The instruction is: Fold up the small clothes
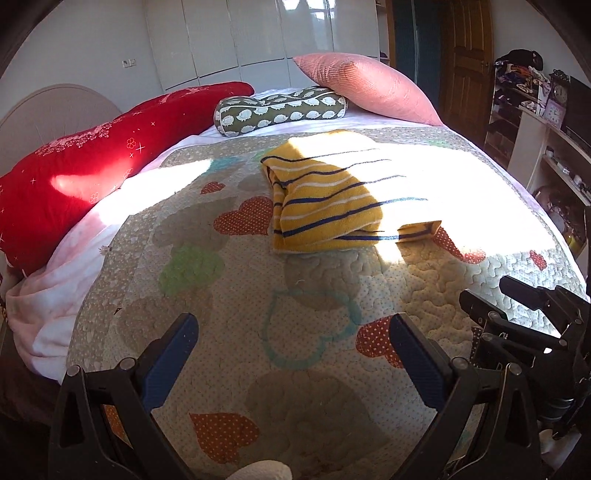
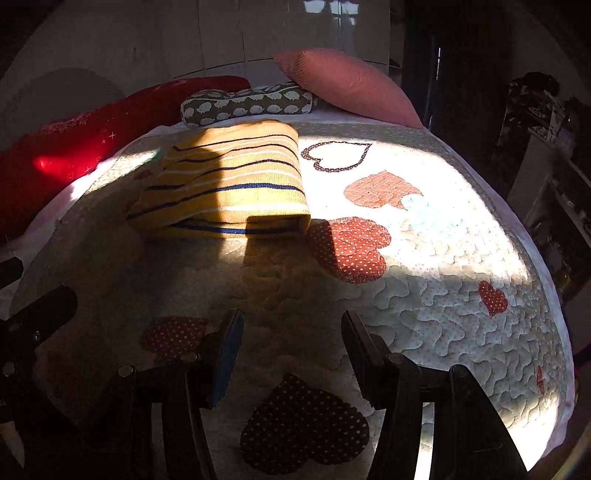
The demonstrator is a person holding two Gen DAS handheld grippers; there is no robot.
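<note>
A small yellow knitted garment with white and dark blue stripes (image 1: pixel 325 199) (image 2: pixel 229 188) lies folded into a compact bundle on the quilted bedspread (image 1: pixel 236 280), partly in sunlight. My left gripper (image 1: pixel 295 325) hovers over the quilt well short of the garment, jaws wide apart, blue pads bare. In the right wrist view my right gripper (image 2: pixel 291 325) also stands open with nothing between its fingers, nearer than the garment and a little to its right. The right gripper's black body (image 1: pixel 524 325) shows at the lower right of the left wrist view.
A long red cushion (image 1: pixel 110 155), a green patterned bolster (image 1: pixel 280 109) and a pink pillow (image 1: pixel 369 88) line the far side of the bed. White wardrobe doors (image 1: pixel 240 33) stand behind. Cluttered shelves (image 1: pixel 535 110) and a wooden door (image 1: pixel 465 55) are at the right.
</note>
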